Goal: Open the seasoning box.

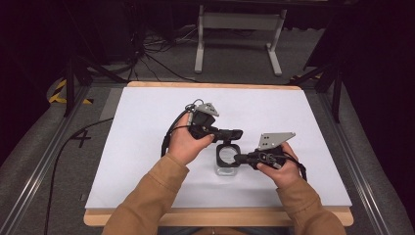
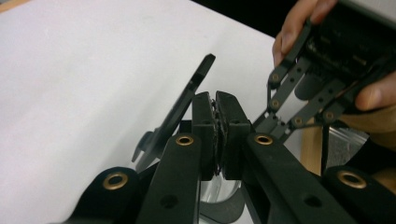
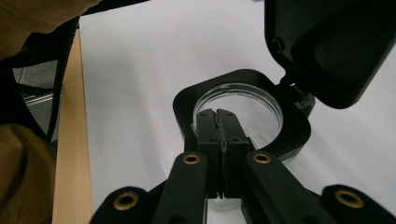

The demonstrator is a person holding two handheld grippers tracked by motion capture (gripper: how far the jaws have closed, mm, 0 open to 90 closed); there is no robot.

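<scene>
Clear container (image 1: 226, 164) with a black square-ish collar (image 3: 243, 79) and a round opening sits on the white table surface (image 1: 147, 147), slightly toward the person's edge, between the two hands.

Hinged black lid (image 3: 327, 46) is flipped up, standing open at the collar's far side. In the left gripper view the lid (image 2: 187, 100) shows edge-on, tilted, just beside the jaws.

Left gripper (image 1: 235, 133): jaws pressed together, pointing to the person's right, tips right at the raised lid. From the left gripper view (image 2: 215, 130) the pads meet with something thin between them; cannot tell for sure if that's the lid edge or just pad texture. Left hand (image 1: 183, 142) wraps the body, and the grey three-cornered plate (image 1: 208, 108) is on top.

Right gripper (image 1: 238, 158): jaws closed, pointing to the person's left, tips at the collar's right rim. In the right gripper view (image 3: 223, 126) the closed jaws lie over the near rim of the collar, tips reaching over the round opening. Cannot tell whether they pinch the rim or just rest on it. Right hand (image 1: 279, 166) holds the body, grey plate (image 1: 275, 139) on top.

Both forearms in tan sleeves (image 1: 147, 200). Wooden table edge (image 1: 220, 216) runs along the near side. A white metal stand (image 1: 240, 22) and cables (image 1: 151, 44) sit on the floor beyond the table.
</scene>
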